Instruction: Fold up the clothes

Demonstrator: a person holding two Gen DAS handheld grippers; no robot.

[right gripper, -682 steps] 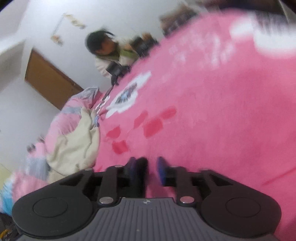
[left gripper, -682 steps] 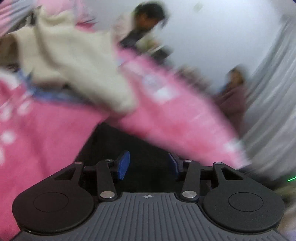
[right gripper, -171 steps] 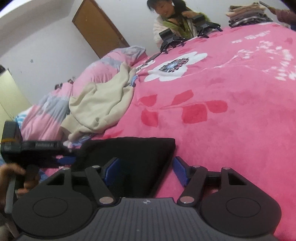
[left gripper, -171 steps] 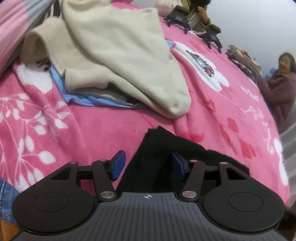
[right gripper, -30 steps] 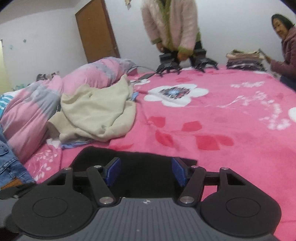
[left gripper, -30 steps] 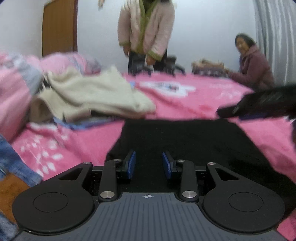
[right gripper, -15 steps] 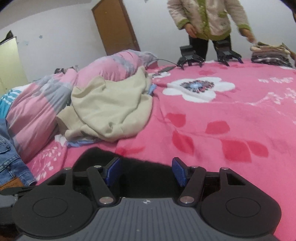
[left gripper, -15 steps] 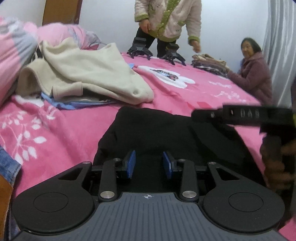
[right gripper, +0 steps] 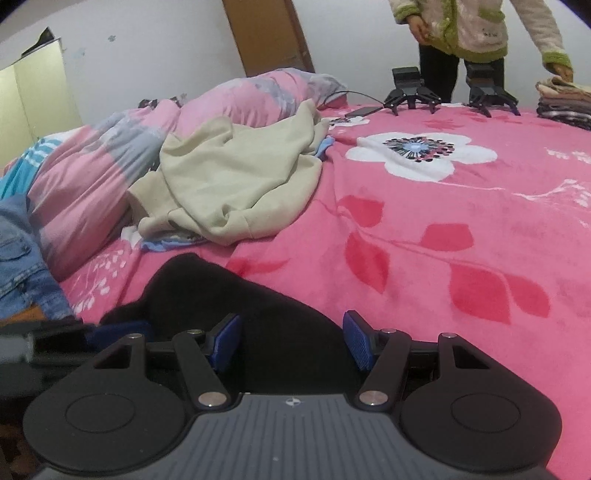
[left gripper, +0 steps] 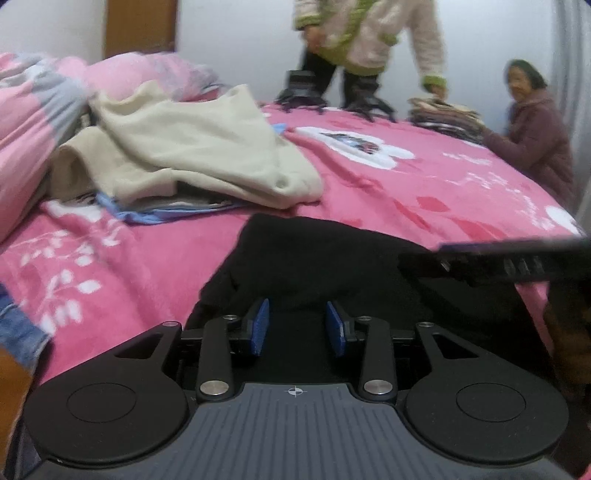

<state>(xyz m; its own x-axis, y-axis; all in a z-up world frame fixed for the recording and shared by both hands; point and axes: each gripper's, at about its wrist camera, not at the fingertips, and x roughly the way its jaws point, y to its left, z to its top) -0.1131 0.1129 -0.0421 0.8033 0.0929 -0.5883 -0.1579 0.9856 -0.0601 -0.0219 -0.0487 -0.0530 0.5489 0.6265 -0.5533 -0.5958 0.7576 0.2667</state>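
— Where's the black garment (left gripper: 332, 266) sitting from where you stand?

— Low in the middle of both wrist views, spread on the pink blanket (right gripper: 461, 206). In the left view it runs from just under the cream sweater (left gripper: 192, 155) down to the bottom, right beneath the left gripper (left gripper: 297, 326). In the right view it fills the lower left and centre, and its edge slopes down toward the right pad.

— And the left gripper, has it got hold of the cloth?

— Its jaws are partly apart and closing. The blue pads (left gripper: 260, 326) stand over the black fabric with a dark gap between them. I can't tell whether the cloth is bunched up into that gap; the pads don't look pressed on anything.

— The right one?

— The right gripper (right gripper: 291, 341) stands wider, roughly two-thirds apart, pads on either side of the black cloth's upper edge, not pinching it. At the far left of that view you can see the left gripper's blurred body; in the left view the right gripper (left gripper: 491, 262) cuts across the right side as a dark bar above the garment.

— Anything else on the bed?

— The cream sweater lies heaped over something light blue (right gripper: 166, 243) in the upper left, and folded clothes (right gripper: 565, 99) are stacked at the upper right, where a person in a pale jacket (right gripper: 476, 26) stands.
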